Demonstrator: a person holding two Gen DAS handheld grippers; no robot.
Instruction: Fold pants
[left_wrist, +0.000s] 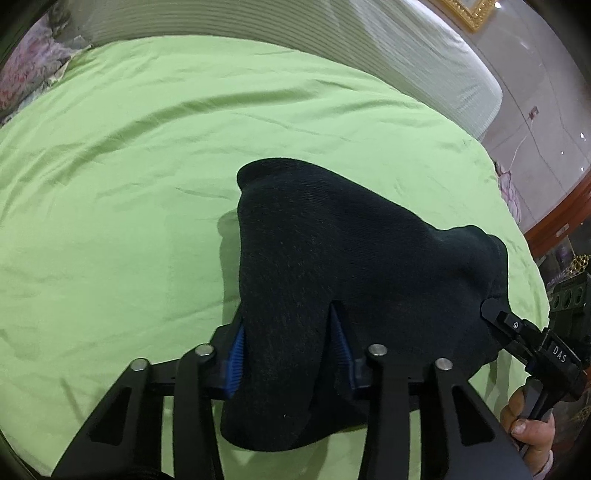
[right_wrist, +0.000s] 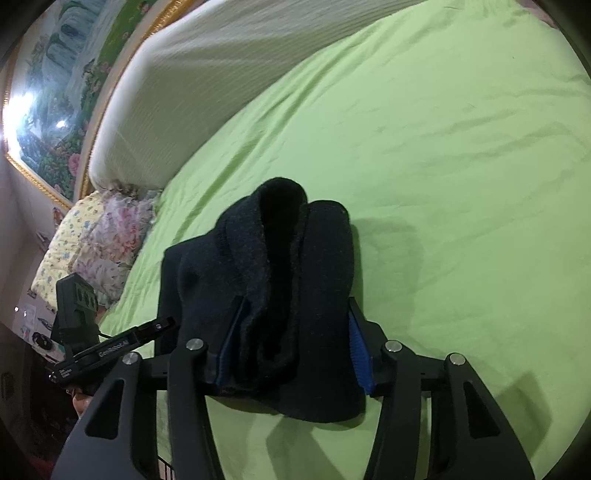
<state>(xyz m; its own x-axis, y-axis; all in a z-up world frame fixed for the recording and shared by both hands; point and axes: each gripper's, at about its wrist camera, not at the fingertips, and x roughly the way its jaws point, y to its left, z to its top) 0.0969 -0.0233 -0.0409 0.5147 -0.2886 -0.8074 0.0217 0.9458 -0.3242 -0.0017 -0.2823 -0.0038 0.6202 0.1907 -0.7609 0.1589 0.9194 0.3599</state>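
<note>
Pants (left_wrist: 332, 280), dark and bunched into a thick fold, hang lifted above the green bedsheet (left_wrist: 129, 166) near its middle, casting a shadow on it. Beyond the sheet's far edge runs a white ribbed headboard cushion (right_wrist: 207, 92), with floral pillows (right_wrist: 99, 243) at the corner. Your left gripper (left_wrist: 288, 350) has its blue-padded fingers (left_wrist: 236, 354) closed on one end of the bundle. Your right gripper (right_wrist: 291, 347) clamps the other end, layers of fabric packed between its fingers (right_wrist: 360, 354)
</note>
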